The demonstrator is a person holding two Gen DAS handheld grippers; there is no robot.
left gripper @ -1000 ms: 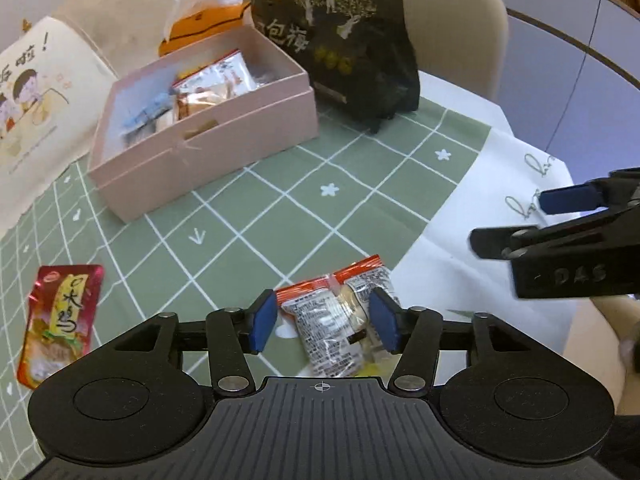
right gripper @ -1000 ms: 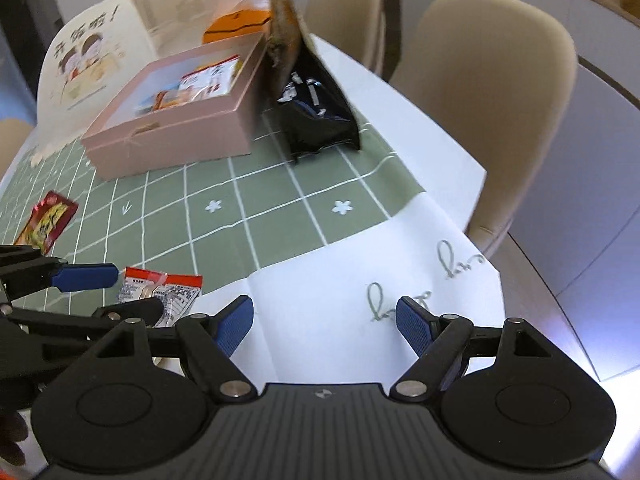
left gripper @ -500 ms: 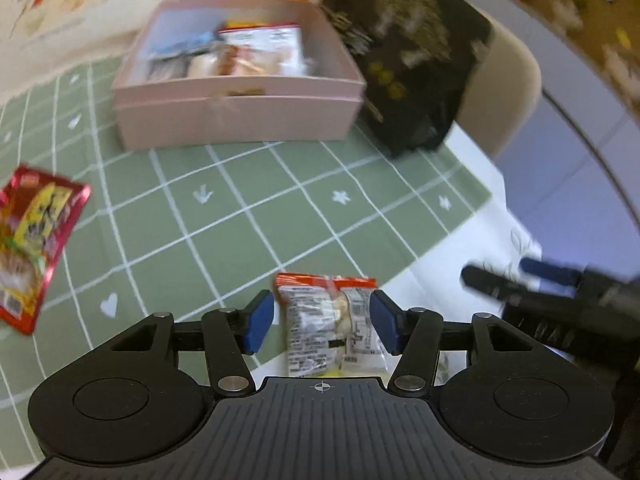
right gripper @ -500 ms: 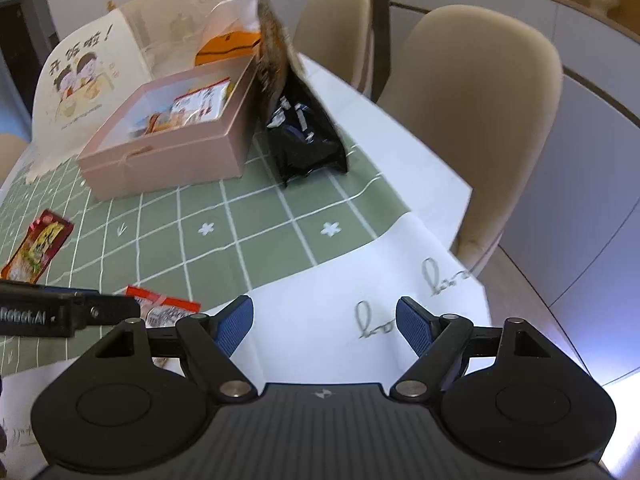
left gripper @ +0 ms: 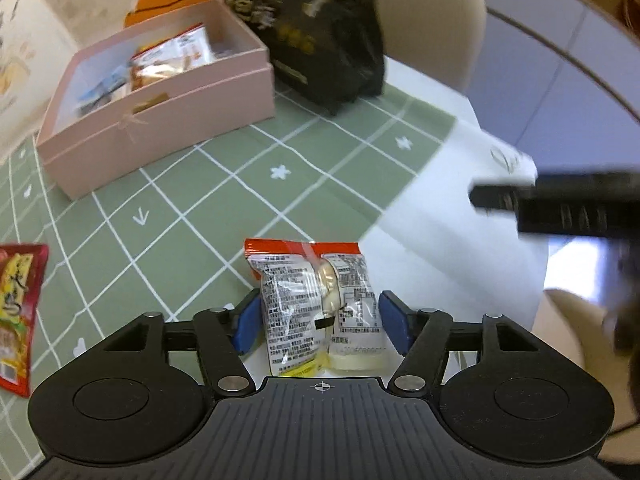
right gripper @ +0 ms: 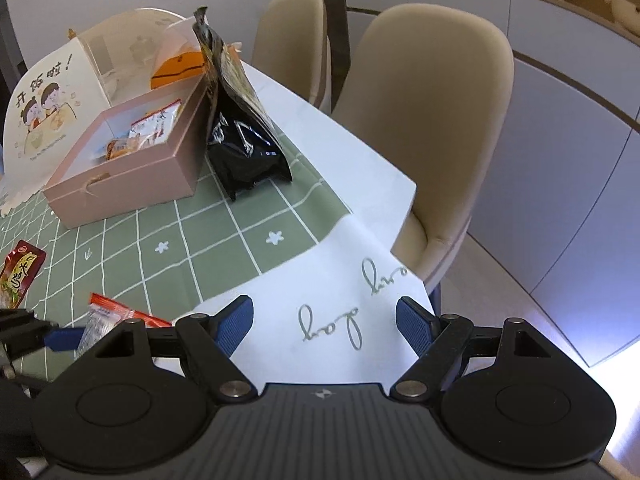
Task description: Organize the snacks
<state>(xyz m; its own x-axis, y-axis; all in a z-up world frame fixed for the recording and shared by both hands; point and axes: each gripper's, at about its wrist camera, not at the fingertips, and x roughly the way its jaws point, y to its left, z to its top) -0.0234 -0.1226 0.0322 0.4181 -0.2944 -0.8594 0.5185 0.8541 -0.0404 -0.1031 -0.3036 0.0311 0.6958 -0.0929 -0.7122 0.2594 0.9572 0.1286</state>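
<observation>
One pink box (left gripper: 160,120) holding several snacks, one black bag (left gripper: 320,40) and one red packet (left gripper: 16,312) are noted on the counter (right gripper: 340,168). One clear snack packet (left gripper: 316,308) is gripped between the half-closed left tongs (left gripper: 320,316), above the counter edge. The right tongs (right gripper: 324,324) are spread wide, nothing held.

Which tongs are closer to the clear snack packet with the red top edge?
Left. The left tongs have the snack packet between their fingers. The right tongs hang open over the white cloth, off to the packet's right.
</observation>
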